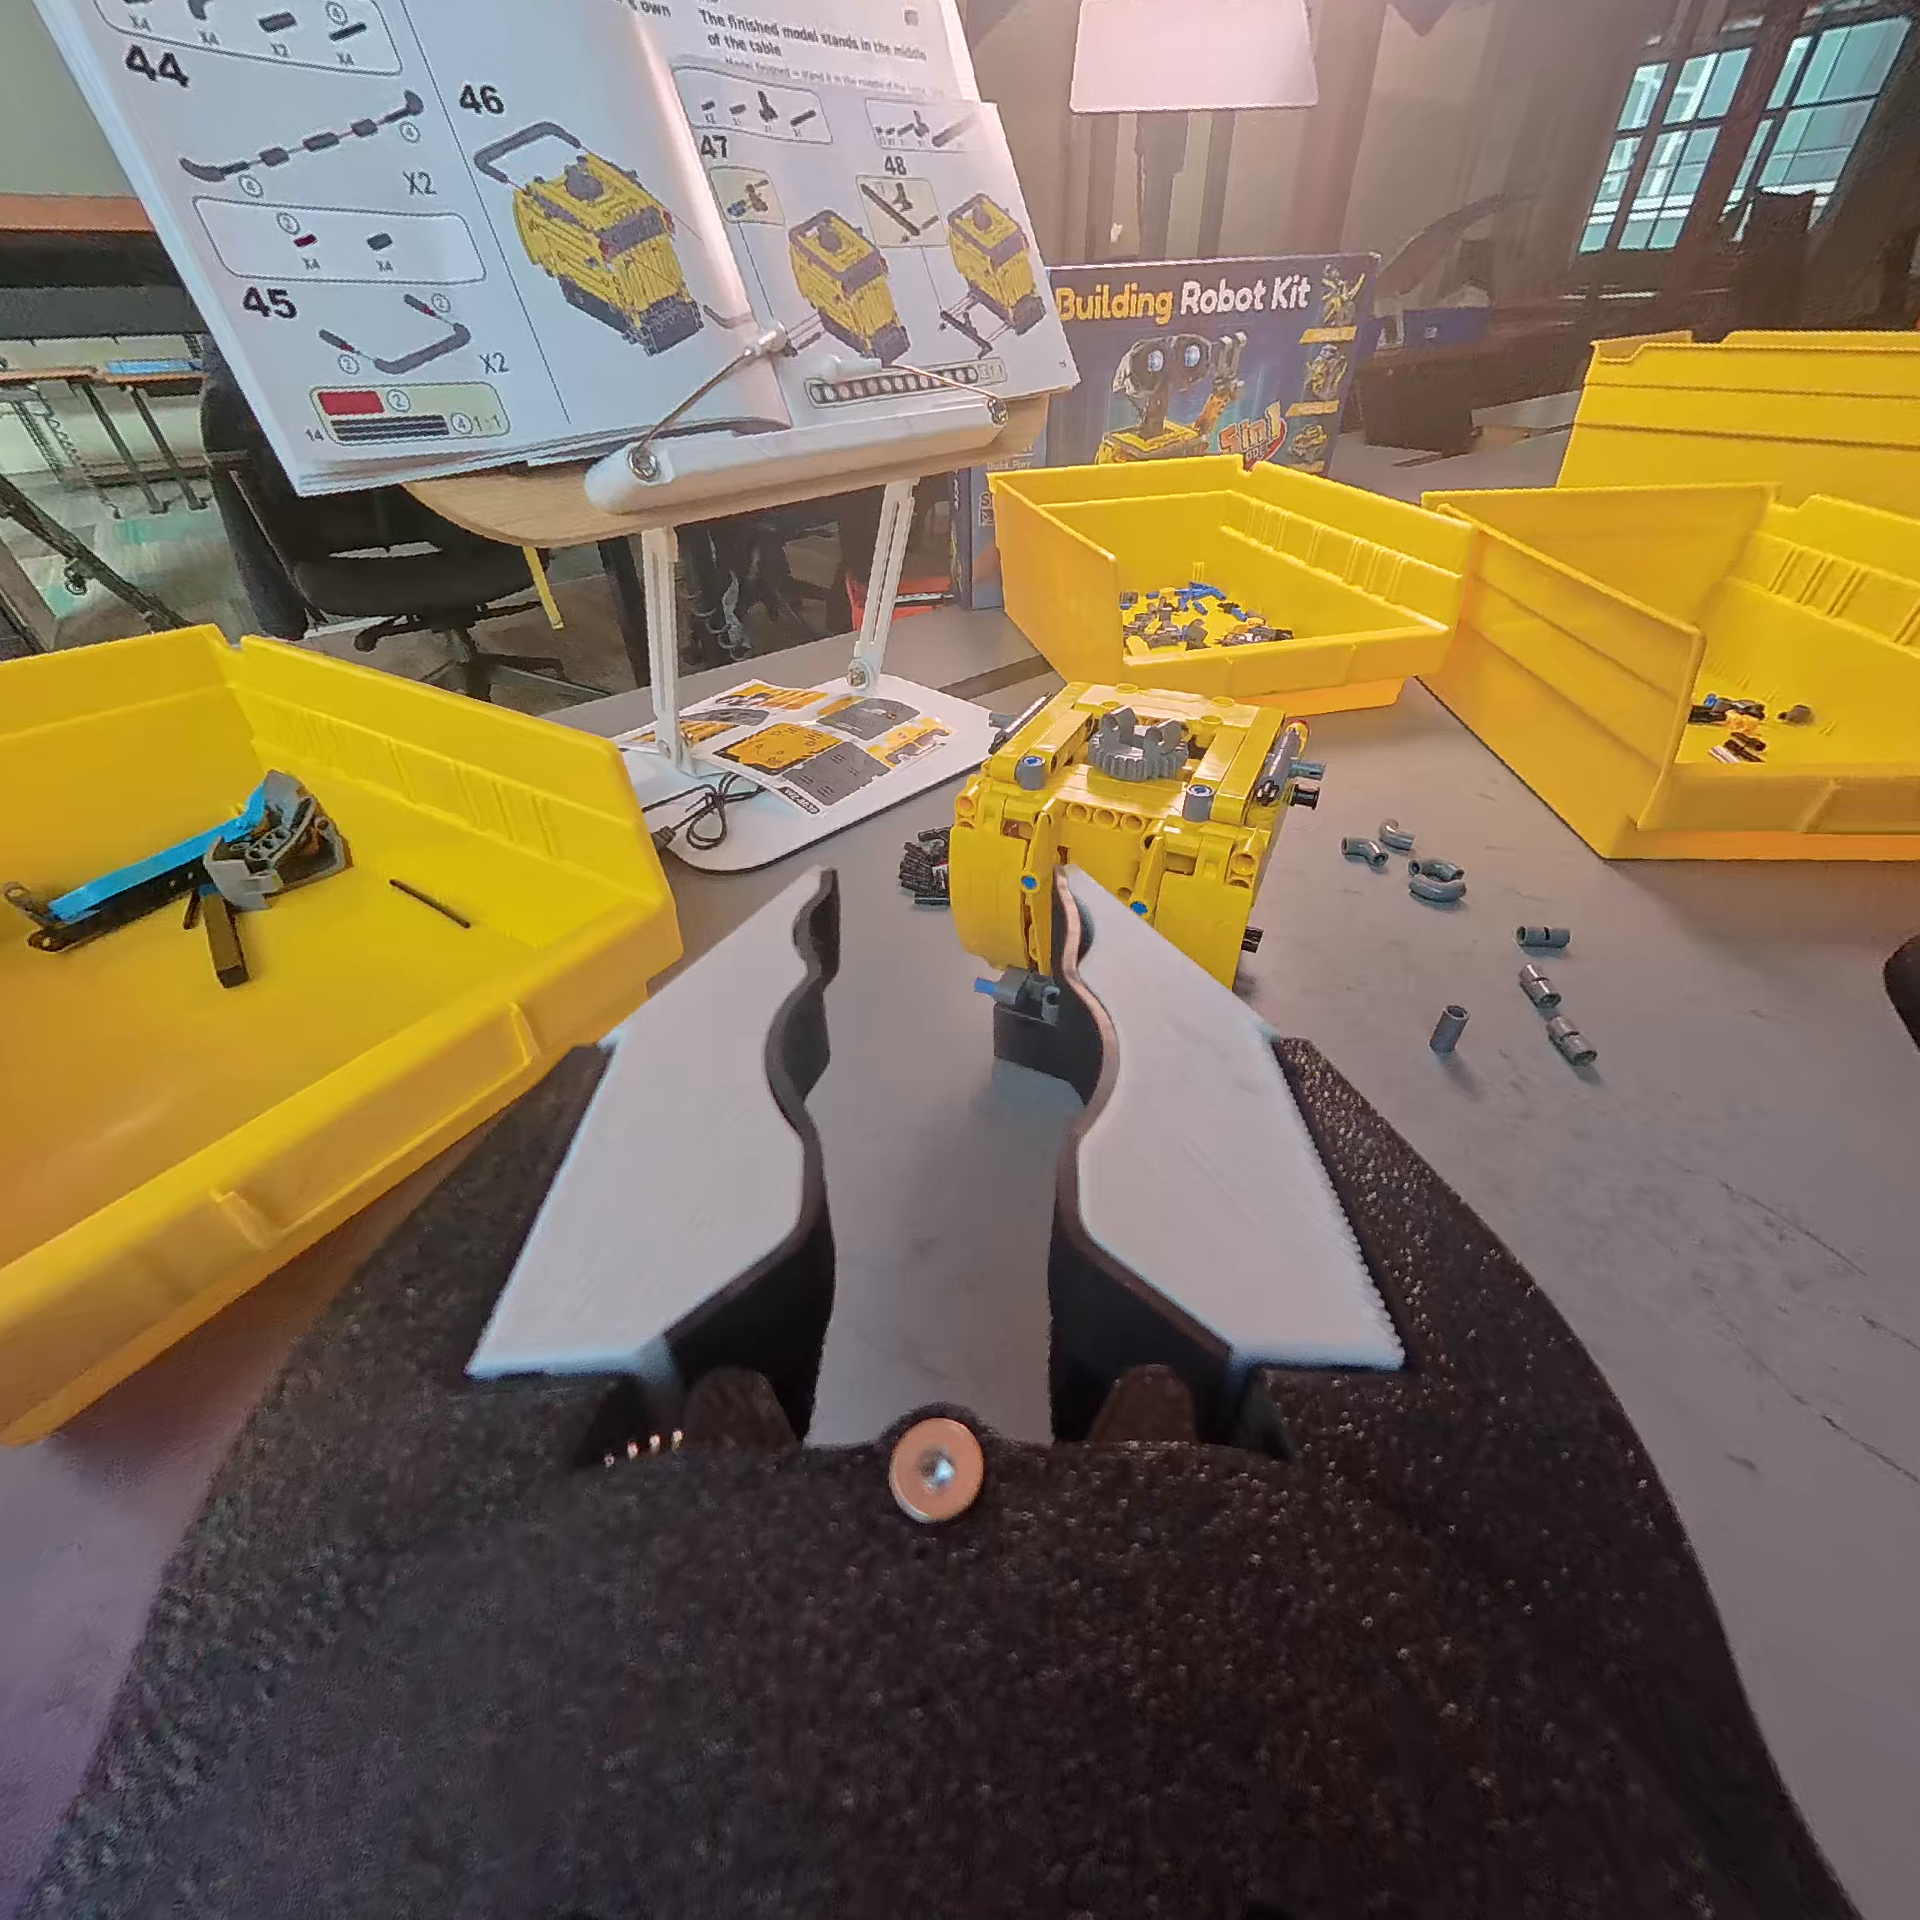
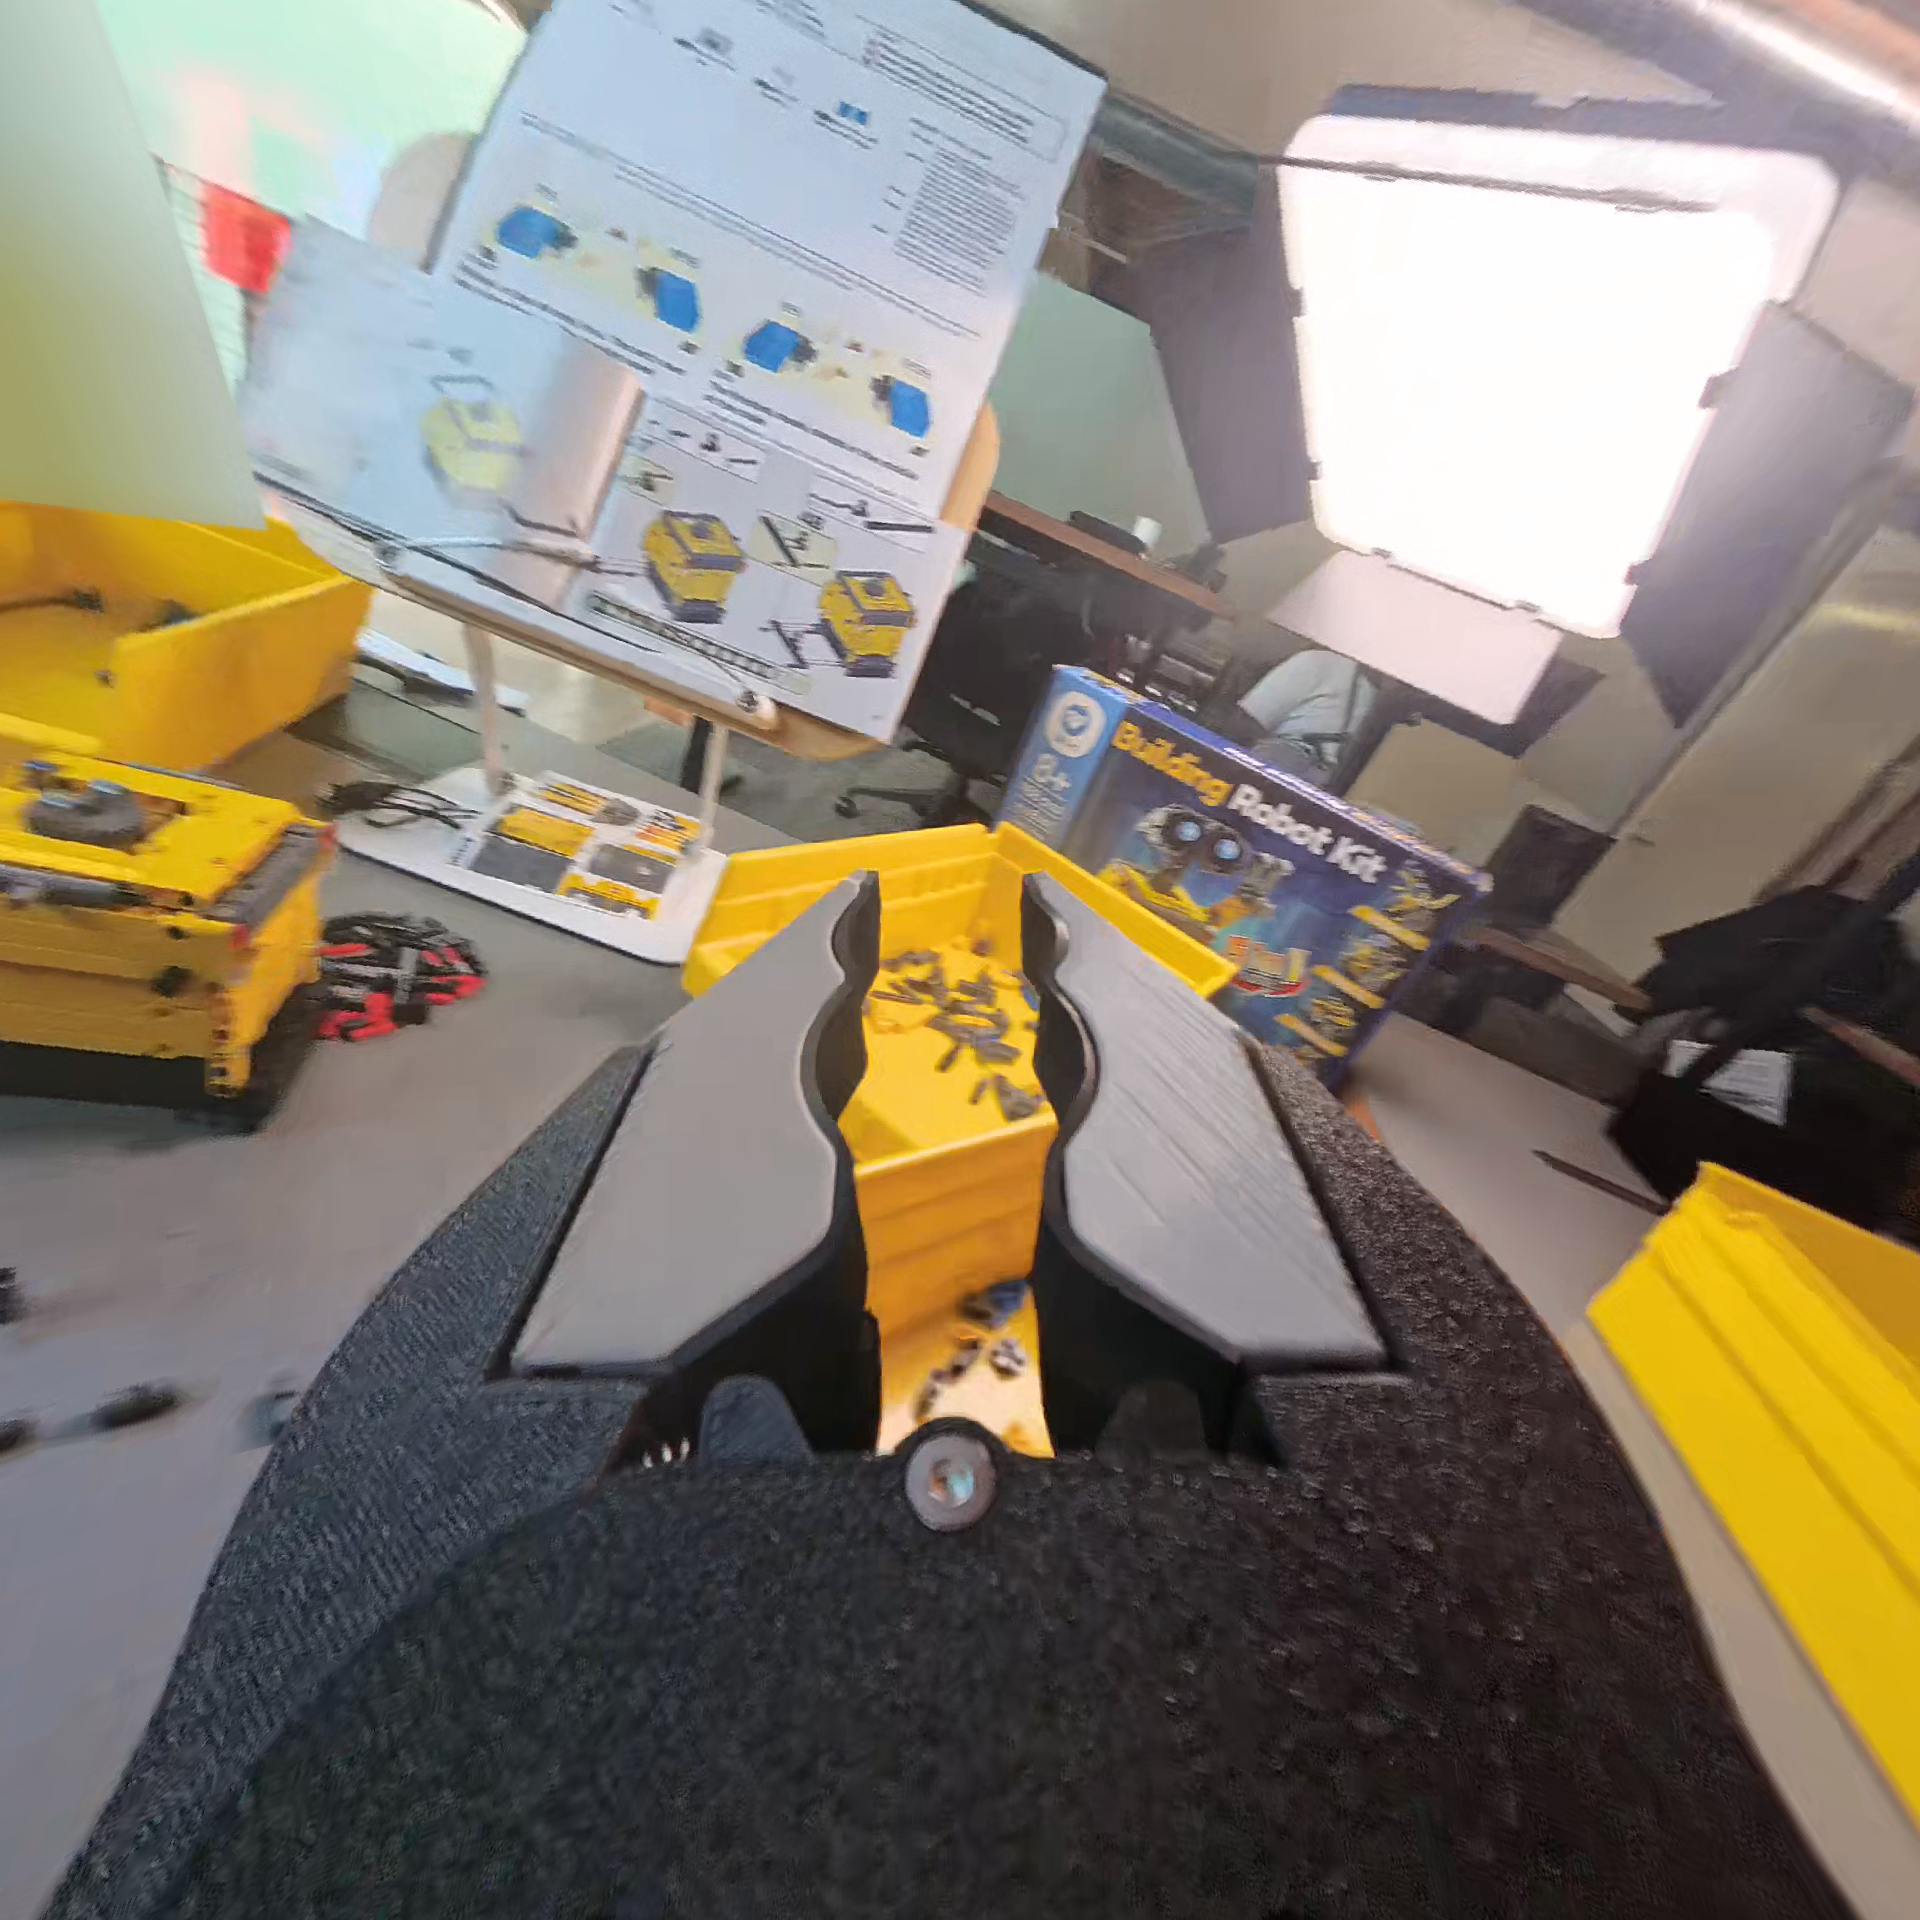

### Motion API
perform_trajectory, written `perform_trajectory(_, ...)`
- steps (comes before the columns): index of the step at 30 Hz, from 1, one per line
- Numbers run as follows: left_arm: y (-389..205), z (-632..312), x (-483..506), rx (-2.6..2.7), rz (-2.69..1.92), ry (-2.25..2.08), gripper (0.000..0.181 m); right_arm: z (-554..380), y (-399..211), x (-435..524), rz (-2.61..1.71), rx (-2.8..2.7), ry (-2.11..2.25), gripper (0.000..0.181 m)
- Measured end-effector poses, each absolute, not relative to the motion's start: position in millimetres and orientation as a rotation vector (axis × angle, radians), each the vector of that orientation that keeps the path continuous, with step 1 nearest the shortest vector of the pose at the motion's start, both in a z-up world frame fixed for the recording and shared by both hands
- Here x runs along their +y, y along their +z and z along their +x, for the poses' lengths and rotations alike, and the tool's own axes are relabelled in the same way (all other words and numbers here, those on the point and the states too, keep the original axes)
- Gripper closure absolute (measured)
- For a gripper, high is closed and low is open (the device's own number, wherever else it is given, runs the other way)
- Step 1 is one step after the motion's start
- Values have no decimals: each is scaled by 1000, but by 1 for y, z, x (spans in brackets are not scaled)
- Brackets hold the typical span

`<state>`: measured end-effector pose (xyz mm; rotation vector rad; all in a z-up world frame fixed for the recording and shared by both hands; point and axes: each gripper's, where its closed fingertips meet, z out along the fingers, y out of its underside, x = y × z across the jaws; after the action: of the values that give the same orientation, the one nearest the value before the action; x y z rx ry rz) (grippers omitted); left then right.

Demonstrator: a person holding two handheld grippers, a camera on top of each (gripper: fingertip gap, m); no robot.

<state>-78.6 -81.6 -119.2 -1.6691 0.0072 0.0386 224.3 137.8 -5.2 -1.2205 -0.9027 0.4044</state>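
Note:
A yellow brick-built robot body (image 1: 1117,831) with a grey gear on top stands on the grey table; it also shows at the left of the right wrist view (image 2: 145,914). My left gripper (image 1: 945,894) is open and empty, its right fingertip close against the model's front left side. My right gripper (image 2: 951,904) is open and empty, held above a yellow bin (image 2: 935,1174) that holds several small dark and blue parts. This view is blurred.
An instruction booklet (image 1: 582,229) rests on a stand behind the model. A yellow bin (image 1: 312,987) at left holds a blue and grey sub-assembly. More yellow bins (image 1: 1226,582) and the kit box (image 1: 1205,353) stand behind. Small grey connectors (image 1: 1538,997) lie loose at right.

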Motion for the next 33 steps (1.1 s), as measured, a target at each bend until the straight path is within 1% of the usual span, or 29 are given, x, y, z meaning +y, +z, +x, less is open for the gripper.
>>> perform_trajectory(2,-120,-78,-81,9,-1672,38,142,245,3,170,-1275,-940,296,156)
perform_trajectory(4,-121,-78,-81,8,-1676,39,142,257,-7,203,-1360,-1049,235,161)
perform_trajectory(9,-124,-78,-80,9,-1688,52,142,279,-93,276,-1713,-1437,89,167)
perform_trajectory(10,-125,-78,-79,10,-1693,56,142,281,-107,288,-1748,-1496,54,171)
perform_trajectory(12,-129,-80,-78,7,-1705,61,142,282,-134,303,-1787,-1629,10,176)
perform_trajectory(18,-143,-86,-74,-8,-1750,67,142,281,-196,315,-1840,-1977,-39,176)
perform_trajectory(25,-154,-86,-69,-4,-1789,58,142,284,-222,333,-1741,-2158,-181,174)
perform_trajectory(30,-157,-89,-69,-16,-1796,56,142,284,-232,333,-1735,-2218,-181,171)
perform_trajectory(33,-158,-90,-69,-17,-1801,49,142,282,-233,332,-1740,-2224,-162,174)
